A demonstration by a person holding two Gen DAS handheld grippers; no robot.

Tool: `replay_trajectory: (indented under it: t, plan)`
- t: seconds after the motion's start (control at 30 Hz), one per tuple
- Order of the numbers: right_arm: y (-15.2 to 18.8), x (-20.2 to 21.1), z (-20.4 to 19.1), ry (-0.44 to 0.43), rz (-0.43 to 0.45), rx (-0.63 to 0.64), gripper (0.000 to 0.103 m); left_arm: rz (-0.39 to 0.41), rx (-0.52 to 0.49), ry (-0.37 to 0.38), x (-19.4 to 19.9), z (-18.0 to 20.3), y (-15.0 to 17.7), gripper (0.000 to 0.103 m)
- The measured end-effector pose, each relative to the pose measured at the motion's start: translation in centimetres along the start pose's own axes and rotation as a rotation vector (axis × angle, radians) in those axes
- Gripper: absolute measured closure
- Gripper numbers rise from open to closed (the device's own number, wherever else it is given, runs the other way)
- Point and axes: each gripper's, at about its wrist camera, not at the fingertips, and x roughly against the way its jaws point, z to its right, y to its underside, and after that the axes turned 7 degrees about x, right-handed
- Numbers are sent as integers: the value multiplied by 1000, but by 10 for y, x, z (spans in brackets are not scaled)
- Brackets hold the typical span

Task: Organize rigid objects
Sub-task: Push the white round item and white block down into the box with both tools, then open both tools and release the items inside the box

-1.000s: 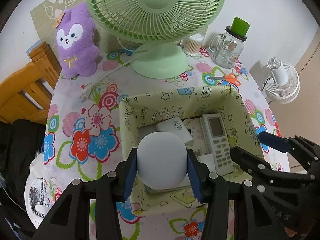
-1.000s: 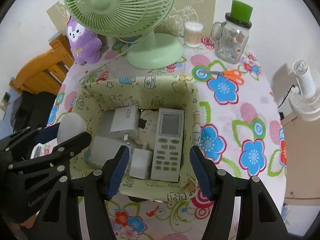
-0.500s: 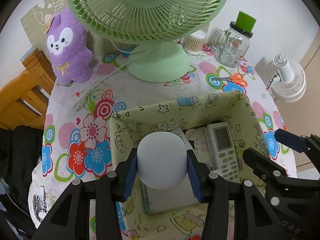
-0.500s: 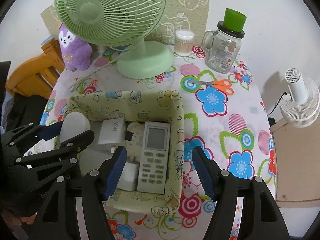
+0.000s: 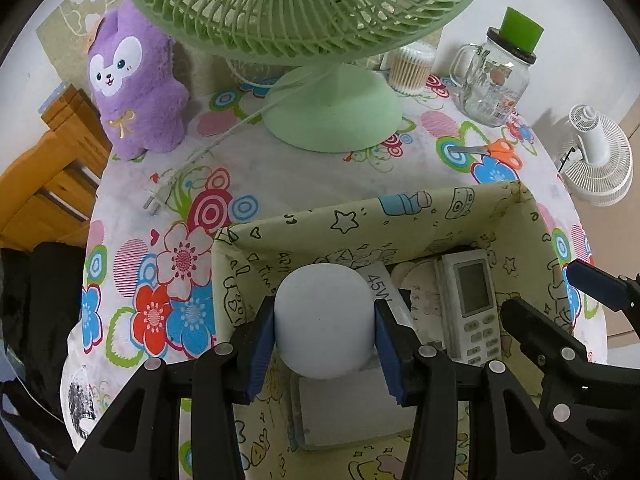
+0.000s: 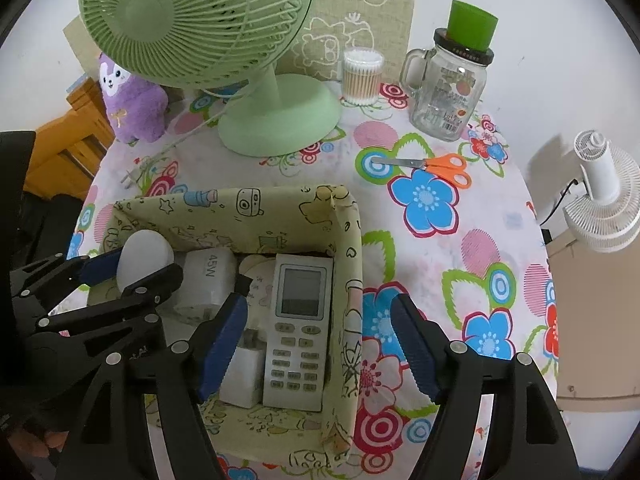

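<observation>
In the lower centre of the left wrist view, the left gripper [image 5: 325, 334] pinches a white rounded object [image 5: 324, 320] between its blue pads, one pad pressed to each side. The object hangs over the left part of a yellow-green fabric storage box [image 5: 404, 216] printed with cartoon doodles. Whether it touches anything beneath cannot be told.

Inside the box, to the right of the object, lie a white 45W charger [image 5: 378, 280] and a grey-white remote control [image 5: 470, 304] with a small screen. A flat pale block [image 5: 348, 408] sits under the gripper near the bottom of the frame.

In the right wrist view, the right gripper [image 6: 316, 346] is spread wide and holds nothing. Its left finger is inside the box, just beside the remote control [image 6: 300, 320], and its right finger is outside the box wall, over the floral tablecloth [image 6: 460, 240]. A small white cube adapter [image 6: 244, 372] lies beside the remote at lower centre.

Beyond the box, in the upper part of that frame, stand a green desk fan [image 6: 224, 52], a purple plush toy [image 6: 128, 100], a tub of cotton swabs [image 6: 362, 76] and a glass mug jar with a green lid [image 6: 452, 76]. Orange-handled scissors [image 6: 436, 166] lie on the cloth to the right.
</observation>
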Motion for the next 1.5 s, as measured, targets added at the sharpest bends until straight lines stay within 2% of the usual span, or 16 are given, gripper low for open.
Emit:
replay_trajectory:
  t: [0.13, 0.33, 0.63, 0.7, 1.2, 1.5]
  plan:
    - [-1, -4, 2, 3, -5, -5, 26, -6, 10, -5, -4, 1, -2, 54]
    - [-2, -7, 10, 4, -12, -38, 26, -5, 31, 17, -3, 3, -6, 40]
    - [3, -3, 19, 0, -16, -75, 26, 19, 6, 3, 7, 8, -3, 29]
    - [3, -1, 20, 1, -13, -80, 26, 38, 2, -16, 11, 8, -2, 23]
    - [14, 25, 18, -43, 27, -100, 26, 77, 3, -18, 37, 3, 10, 18]
    - [22, 44, 12, -31, 56, -100, 19, 101, 8, -19, 56, -2, 22, 14]
